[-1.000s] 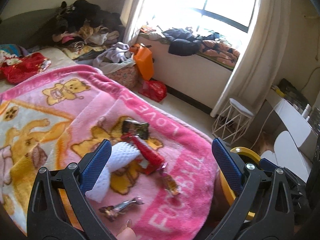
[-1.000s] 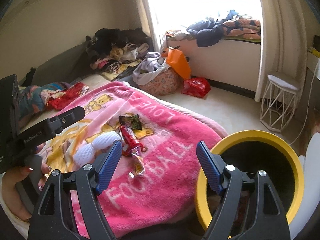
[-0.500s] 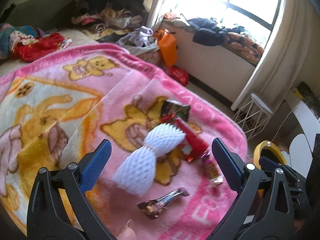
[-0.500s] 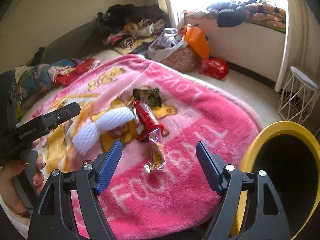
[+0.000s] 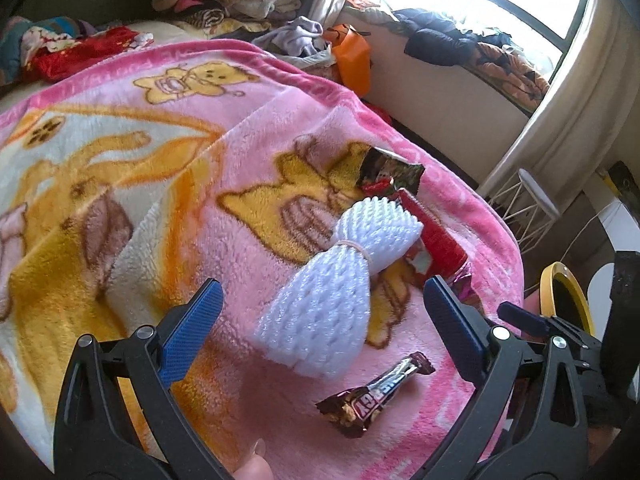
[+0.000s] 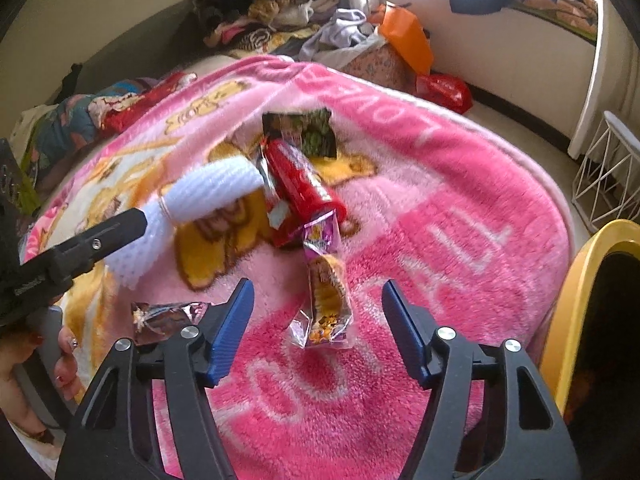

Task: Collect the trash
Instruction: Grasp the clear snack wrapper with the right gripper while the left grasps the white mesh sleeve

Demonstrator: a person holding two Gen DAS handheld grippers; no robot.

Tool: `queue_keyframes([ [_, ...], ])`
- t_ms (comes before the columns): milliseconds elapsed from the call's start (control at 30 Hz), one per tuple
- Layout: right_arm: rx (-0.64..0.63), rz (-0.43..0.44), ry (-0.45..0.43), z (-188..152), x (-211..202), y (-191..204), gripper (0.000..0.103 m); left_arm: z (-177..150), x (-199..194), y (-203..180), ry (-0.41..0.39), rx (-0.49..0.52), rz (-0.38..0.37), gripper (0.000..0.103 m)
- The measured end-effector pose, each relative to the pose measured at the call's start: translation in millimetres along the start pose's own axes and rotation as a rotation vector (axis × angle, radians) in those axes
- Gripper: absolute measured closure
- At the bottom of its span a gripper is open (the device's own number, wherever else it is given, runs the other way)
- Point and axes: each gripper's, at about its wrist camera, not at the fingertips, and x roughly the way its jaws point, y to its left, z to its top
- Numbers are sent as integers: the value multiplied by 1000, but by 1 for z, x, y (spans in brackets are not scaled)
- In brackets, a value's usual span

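Daylight from a curtained window falls across a cluttered bedroom, where a fleecy pink blanket printed with yellow bears (image 5: 168, 184) covers the bed and carries a scatter of trash. At its middle lies a white foam-mesh sleeve cinched with a rubber band (image 5: 340, 276), one end resting against a long red foil snack packet (image 6: 298, 186); a torn dark wrapper with green print (image 6: 300, 134) sits just beyond the red packet's far end. A purple-and-yellow clear plastic wrapper (image 6: 326, 288) touches the red packet's near end and stretches toward the right gripper (image 6: 318, 330), whose blue-padded jaws stand apart either side of the wrapper's near end, not pressing on it, having just been closing. The left gripper (image 5: 320, 320) hovers with its jaws wide apart and nothing in its hold, the white sleeve's near end between them and a brown chocolate-bar wrapper with silver lettering (image 5: 376, 396) lying just in front. A yellow-rimmed round bin with a dark inside (image 6: 580, 320) stands beside the bed's edge on the right. Fingers with painted nails (image 6: 66, 356) grip the left tool's handle. Heaped clothes (image 5: 236, 0) line the far wall, an orange bag (image 6: 406, 40) leans near the window ledge, and a white wire stool (image 5: 528, 208) stands by the curtain.
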Motion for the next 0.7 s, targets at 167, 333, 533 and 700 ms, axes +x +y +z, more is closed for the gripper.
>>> queue_keyframes([
  [167,8,1,40,-5,14,-1,59,-2,7,3,12,-5,-7,13],
  [333,31,21,37,-9,14,-6,80,-4,10,4,24,-13,-9,35],
  [533,42,32,29,-18,4,-9,88,-6,13,3,46,-3,-15,61],
  [700,51,48,21,-24,-5,-8,91,-5,8,0,35,4,-33,75],
])
